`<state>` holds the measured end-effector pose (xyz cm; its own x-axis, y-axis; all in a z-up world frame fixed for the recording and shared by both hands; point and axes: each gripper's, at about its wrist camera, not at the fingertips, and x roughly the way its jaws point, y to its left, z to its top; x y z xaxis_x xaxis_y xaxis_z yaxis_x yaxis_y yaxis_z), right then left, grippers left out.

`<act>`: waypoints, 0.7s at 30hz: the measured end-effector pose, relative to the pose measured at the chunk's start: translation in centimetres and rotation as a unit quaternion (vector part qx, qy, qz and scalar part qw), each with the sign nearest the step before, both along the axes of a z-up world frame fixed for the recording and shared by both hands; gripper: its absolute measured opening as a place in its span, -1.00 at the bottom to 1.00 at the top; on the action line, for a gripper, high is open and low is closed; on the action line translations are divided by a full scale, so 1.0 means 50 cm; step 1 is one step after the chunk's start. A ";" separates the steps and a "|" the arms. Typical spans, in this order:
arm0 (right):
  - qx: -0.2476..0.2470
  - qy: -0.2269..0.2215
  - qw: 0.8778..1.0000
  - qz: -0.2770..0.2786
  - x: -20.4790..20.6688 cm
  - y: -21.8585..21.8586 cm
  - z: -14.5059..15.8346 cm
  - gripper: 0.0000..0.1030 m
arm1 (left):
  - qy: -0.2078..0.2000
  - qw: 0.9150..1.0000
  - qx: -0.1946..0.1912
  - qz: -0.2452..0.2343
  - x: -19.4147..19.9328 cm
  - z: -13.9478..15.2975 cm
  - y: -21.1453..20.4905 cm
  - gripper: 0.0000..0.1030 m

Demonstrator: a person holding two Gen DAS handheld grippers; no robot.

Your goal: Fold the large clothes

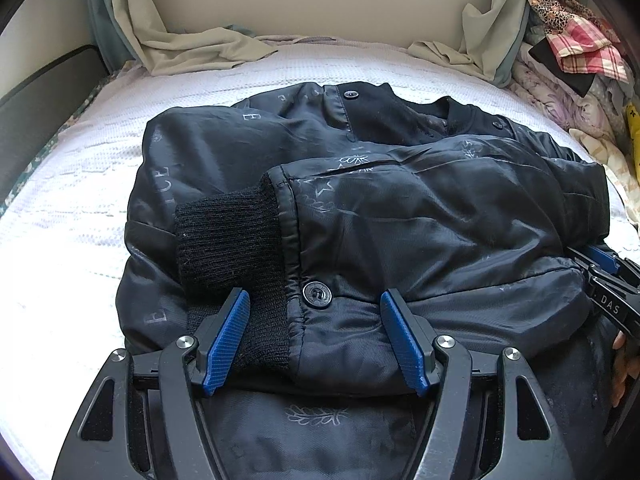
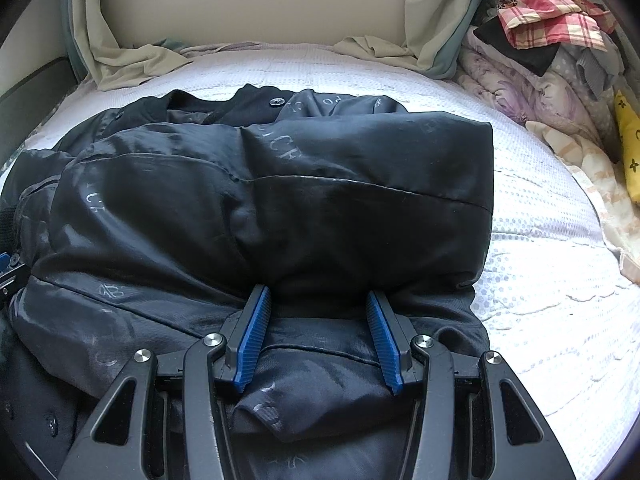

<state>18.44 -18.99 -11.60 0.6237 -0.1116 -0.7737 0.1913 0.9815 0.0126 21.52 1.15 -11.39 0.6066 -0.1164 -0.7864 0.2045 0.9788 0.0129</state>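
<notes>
A black printed bomber jacket [image 1: 400, 208] lies partly folded on the white bedspread [image 1: 72, 216]. A sleeve with a ribbed black cuff [image 1: 228, 244] is laid across its front. My left gripper [image 1: 316, 300] is open, its blue pads straddling the jacket's hem beside a snap button [image 1: 317, 293]. In the right wrist view the jacket [image 2: 280, 200] fills the middle, and my right gripper [image 2: 316, 296] is open over bunched fabric at its near edge. The right gripper also shows at the right edge of the left wrist view [image 1: 608, 276].
A beige sheet [image 1: 200, 44] hangs off the headboard at the back. A pile of mixed clothes [image 2: 552, 36] lies at the right. A yellow printed item [image 2: 628, 144] sits at the far right. White bedspread [image 2: 552, 280] shows right of the jacket.
</notes>
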 end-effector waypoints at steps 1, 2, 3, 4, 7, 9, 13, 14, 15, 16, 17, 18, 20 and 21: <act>0.000 -0.001 1.000 0.000 0.000 -0.001 0.000 -0.09 | -0.002 1.000 0.000 0.000 -0.001 0.000 0.000 0.41; 0.000 -0.001 1.000 0.000 -0.001 -0.001 0.000 -0.09 | -0.004 1.000 -0.001 0.001 -0.003 0.000 0.000 0.41; 0.000 -0.002 1.000 0.000 -0.001 0.000 0.000 -0.09 | -0.007 1.000 -0.001 0.001 -0.003 0.000 0.000 0.41; 0.000 -0.004 1.000 0.000 -0.001 -0.001 0.000 -0.09 | -0.009 1.000 0.000 0.002 -0.005 0.000 0.001 0.41; 0.005 -0.009 1.000 0.001 -0.002 -0.006 -0.001 -0.09 | -0.014 1.000 -0.005 0.006 -0.008 0.000 0.002 0.41; 0.014 -0.014 1.000 0.002 -0.005 -0.012 -0.003 -0.09 | -0.015 1.000 -0.015 0.013 -0.010 0.006 0.006 0.41; 0.017 -0.018 1.000 0.002 -0.005 -0.014 -0.003 -0.09 | -0.014 0.999 -0.021 0.020 -0.014 0.009 0.009 0.41; 0.016 -0.018 1.000 0.002 -0.005 -0.013 -0.002 -0.09 | -0.015 0.999 -0.021 0.020 -0.015 0.008 0.009 0.41; 0.015 -0.018 1.000 0.002 -0.004 -0.013 -0.002 -0.09 | -0.015 0.999 -0.020 0.020 -0.013 0.007 0.009 0.41; 0.015 -0.018 1.000 0.002 -0.004 -0.013 -0.002 -0.09 | -0.015 0.999 -0.020 0.020 -0.014 0.008 0.007 0.41; 0.014 -0.018 1.000 0.002 -0.004 -0.012 -0.002 -0.09 | -0.016 1.000 -0.019 0.019 -0.015 0.007 0.007 0.42; 0.014 -0.018 1.000 0.001 -0.004 -0.012 -0.002 -0.09 | -0.017 1.000 -0.017 0.019 -0.015 0.007 0.007 0.42; 0.013 -0.018 1.000 0.001 -0.003 -0.011 -0.001 -0.09 | -0.018 1.000 -0.017 0.019 -0.016 0.006 0.007 0.42; 0.013 -0.018 1.000 0.001 -0.004 -0.011 -0.002 -0.09 | -0.017 1.000 -0.017 0.020 -0.015 0.007 0.008 0.42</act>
<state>18.25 -19.55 -11.67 0.6514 -0.0905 -0.7533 0.1875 0.9813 0.0443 20.76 1.53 -11.06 0.6380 -0.1183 -0.7609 0.1656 0.9861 -0.0144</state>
